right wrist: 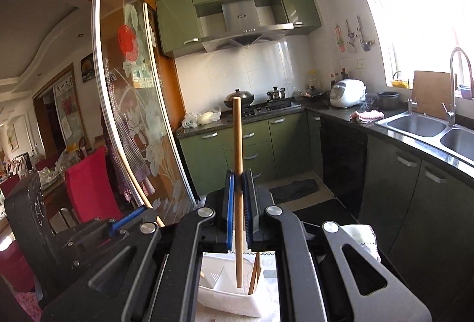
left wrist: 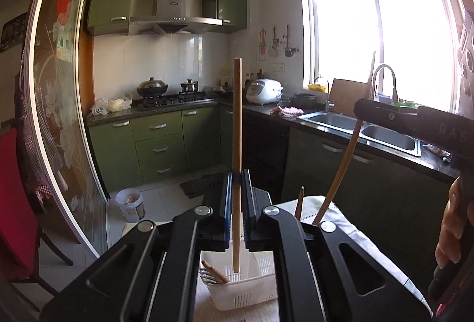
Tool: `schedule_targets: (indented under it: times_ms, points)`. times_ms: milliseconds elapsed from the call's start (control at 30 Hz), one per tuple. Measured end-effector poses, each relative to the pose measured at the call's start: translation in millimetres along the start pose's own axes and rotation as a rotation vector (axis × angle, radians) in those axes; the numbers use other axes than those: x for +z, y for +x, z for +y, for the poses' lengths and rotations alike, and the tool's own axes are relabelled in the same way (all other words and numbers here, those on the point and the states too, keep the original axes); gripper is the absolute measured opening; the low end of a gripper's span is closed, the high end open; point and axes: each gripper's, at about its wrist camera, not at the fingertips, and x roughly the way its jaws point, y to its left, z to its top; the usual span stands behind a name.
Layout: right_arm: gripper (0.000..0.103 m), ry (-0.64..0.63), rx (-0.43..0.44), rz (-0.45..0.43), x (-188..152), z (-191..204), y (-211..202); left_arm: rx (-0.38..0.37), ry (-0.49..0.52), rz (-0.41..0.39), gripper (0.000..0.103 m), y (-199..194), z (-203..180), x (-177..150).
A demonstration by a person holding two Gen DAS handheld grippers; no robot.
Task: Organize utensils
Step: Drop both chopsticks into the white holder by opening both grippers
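My left gripper is shut on a wooden chopstick and holds it upright, its lower end inside a white slotted plastic caddy. The caddy holds a fork and a wooden handle. My right gripper is shut on another wooden chopstick, also upright, its lower end in the same caddy. The right gripper shows in the left wrist view with its stick slanting down. The left gripper shows at lower left of the right wrist view.
The caddy stands on a white cloth over a small table. A green-cabinet kitchen lies ahead with a stove, a rice cooker and a double sink. A glass sliding door and a red chair stand left.
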Motion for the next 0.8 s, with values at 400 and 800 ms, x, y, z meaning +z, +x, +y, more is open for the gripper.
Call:
schedule_targets:
  times_ms: [400, 800]
  points:
    - [0.007, -0.001, -0.031, 0.085, -36, -12, 39, -0.020, -0.043, 0.060, 0.029, -5, 16, -13]
    - [0.014, -0.028, -0.035, 0.165, -67, -12, 58, -0.057, -0.020, 0.132, 0.036, -67, 15, -39]
